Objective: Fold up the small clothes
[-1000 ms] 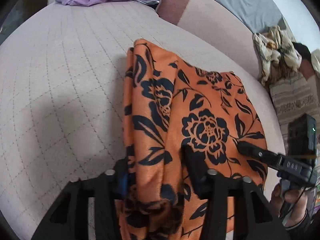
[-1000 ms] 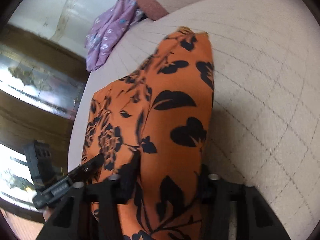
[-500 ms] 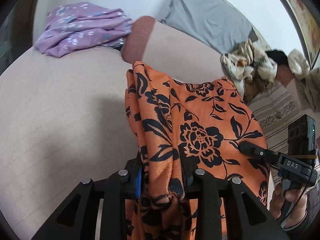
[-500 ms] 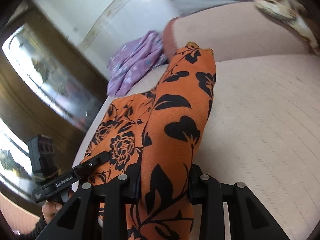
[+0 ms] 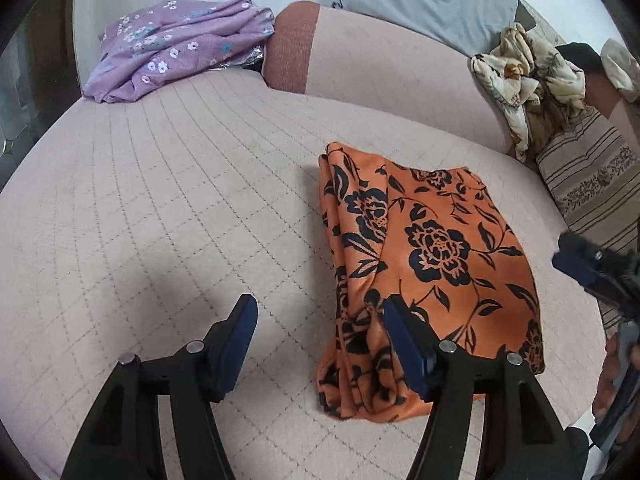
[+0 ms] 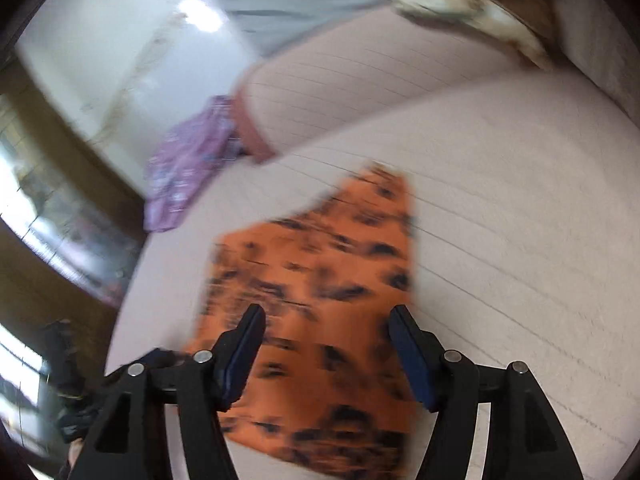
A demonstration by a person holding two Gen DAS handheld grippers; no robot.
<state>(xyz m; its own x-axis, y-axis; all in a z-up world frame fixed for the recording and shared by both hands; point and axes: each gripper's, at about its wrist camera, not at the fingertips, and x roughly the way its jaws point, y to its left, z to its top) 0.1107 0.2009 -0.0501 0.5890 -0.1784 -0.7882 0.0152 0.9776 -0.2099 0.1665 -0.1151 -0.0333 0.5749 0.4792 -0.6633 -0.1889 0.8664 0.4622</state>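
- Orange flowered cloth [image 5: 432,264] lies folded in a thick bundle on the quilted pink sofa seat [image 5: 160,208], toward the seat's right side and near its front edge.
- Left gripper [image 5: 318,320]: released, jaws spread wide, nothing between them. Its right finger sits at the cloth's near-left corner; I cannot tell whether it touches.
- Right gripper [image 6: 326,330]: also released, jaws apart, poised above the near part of the cloth [image 6: 320,280]. That view is motion-blurred, so contact cannot be judged.
- Purple flowered garment [image 5: 180,44] sits crumpled at the seat's far left corner, well apart. Cream patterned cloths [image 5: 528,76] are heaped at the far right against the backrest.
- Judgement: this piece looks folded and set down; next would be tidying it or fetching another item.
- Risk: the near-left corner is puckered and loosely stacked; a finger dragging through it could pull layers open.
- Risk: the fabric looks slick, so a nudge could slide the upper layers off square.
- Risk: the bundle sits near the front edge; a push that way could tip it off the seat.
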